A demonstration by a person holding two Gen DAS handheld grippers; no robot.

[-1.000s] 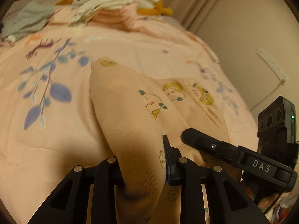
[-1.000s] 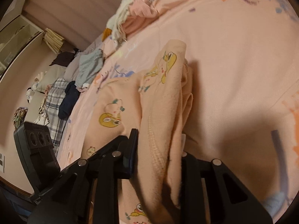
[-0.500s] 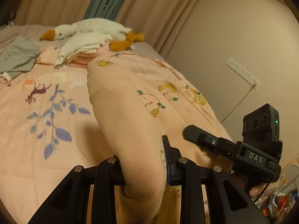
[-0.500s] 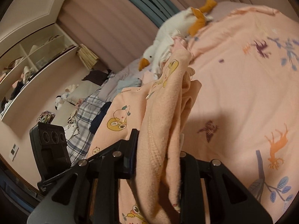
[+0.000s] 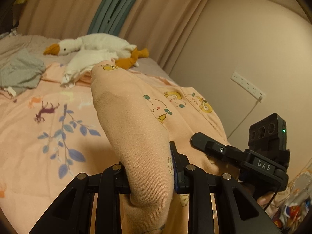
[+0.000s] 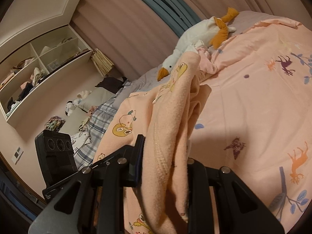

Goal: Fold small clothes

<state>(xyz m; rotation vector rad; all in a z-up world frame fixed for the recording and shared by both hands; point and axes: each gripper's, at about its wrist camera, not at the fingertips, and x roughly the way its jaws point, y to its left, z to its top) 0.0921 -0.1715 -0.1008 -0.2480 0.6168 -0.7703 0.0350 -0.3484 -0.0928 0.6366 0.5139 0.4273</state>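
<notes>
Garment (image 5: 136,117), peach with cartoon animal prints, is pinched at both ends: the left gripper (image 5: 150,175) has its fingers closed narrowly on a thick rolled fold of it, and the right gripper (image 6: 163,163) clamps a bunched, ribbed edge between its fingers (image 6: 139,156). From each grip the cloth stretches forward and up, lifted above the bed (image 5: 39,146), with its far corner raised in front of the goose toy (image 5: 93,43). In the left view the right gripper (image 5: 243,159) sits just beside the cloth on the right. The bed's peach cover carries leaf and deer prints. White cloth (image 5: 85,64) lies against the goose, grey cloth (image 5: 19,72) further left. Curtains (image 5: 78,9) hang behind; a power strip (image 5: 247,84) is on the wall. In the right view, shelves (image 6: 39,64) show at left
</notes>
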